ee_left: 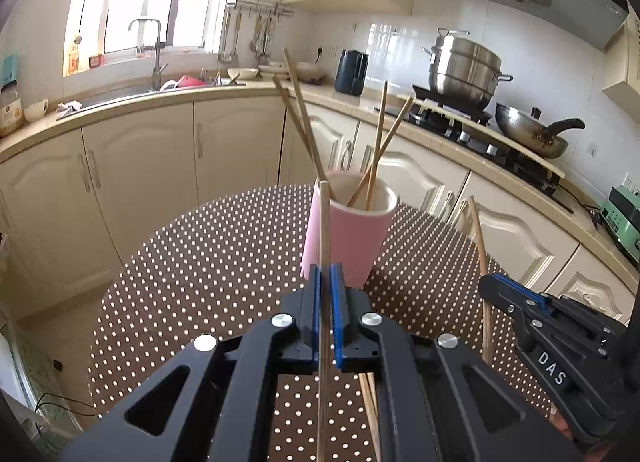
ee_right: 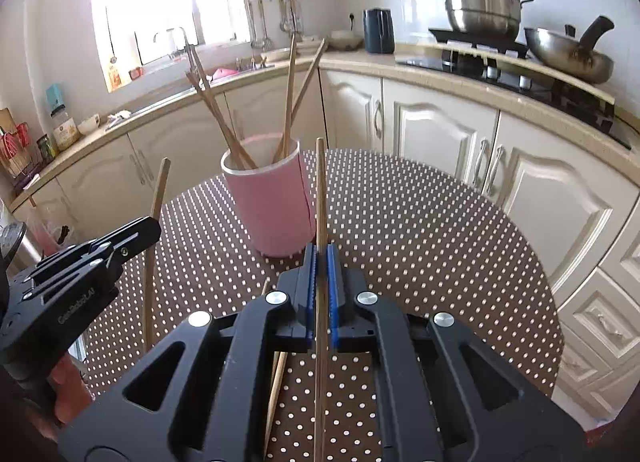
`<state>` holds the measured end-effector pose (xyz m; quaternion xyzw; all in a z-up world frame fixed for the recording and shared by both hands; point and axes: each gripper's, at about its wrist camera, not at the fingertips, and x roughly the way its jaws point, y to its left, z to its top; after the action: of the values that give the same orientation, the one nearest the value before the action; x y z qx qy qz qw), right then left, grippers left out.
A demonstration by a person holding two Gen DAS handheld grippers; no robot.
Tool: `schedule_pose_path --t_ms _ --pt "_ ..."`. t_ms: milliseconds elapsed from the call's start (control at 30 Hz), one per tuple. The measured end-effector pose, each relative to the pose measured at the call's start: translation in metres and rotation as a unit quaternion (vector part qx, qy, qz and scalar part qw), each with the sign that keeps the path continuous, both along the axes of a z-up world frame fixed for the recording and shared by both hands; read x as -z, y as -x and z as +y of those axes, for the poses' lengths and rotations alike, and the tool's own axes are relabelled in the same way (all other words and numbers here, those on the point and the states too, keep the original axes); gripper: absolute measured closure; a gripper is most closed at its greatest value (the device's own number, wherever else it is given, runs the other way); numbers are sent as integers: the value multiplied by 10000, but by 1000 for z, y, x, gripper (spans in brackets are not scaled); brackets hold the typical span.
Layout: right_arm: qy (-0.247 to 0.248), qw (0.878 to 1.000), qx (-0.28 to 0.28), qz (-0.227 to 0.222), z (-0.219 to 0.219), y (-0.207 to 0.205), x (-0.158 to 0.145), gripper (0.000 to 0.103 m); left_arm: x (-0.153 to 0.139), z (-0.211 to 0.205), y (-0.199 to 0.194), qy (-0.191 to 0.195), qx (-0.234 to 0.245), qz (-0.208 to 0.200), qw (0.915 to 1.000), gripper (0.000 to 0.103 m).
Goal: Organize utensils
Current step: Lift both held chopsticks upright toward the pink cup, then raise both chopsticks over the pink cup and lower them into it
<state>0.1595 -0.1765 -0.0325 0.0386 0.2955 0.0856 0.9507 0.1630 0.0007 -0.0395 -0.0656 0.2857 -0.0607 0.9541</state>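
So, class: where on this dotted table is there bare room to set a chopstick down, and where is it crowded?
Bare cloth lies left of the pink cup out to the table edge, and right of the cup toward the cabinets in the right wrist view. It is crowded in front of the cup, where the left gripper and right gripper each clamp a chopstick.

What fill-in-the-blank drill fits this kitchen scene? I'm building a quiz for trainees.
1. Each gripper, left and right, is shut on one wooden ____.
2. The holder on the dotted table is coloured ____.
3. The number of chopsticks already standing in the holder is ____.
4. The steel steamer pot sits on the ____.

Missing words: chopstick; pink; four; stove
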Motion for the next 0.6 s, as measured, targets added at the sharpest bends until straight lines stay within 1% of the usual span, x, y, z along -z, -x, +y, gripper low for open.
schedule_pose_path --t_ms 233,600 --pt "-49 9995 37 -305 -2 4 -22 98 -23 -5 1 -70 -8 -285 9996 97" --pt "-133 9973 97 -710 -6 -6 -53 98 -54 -16 -2 -123 46 -681 9976 97"
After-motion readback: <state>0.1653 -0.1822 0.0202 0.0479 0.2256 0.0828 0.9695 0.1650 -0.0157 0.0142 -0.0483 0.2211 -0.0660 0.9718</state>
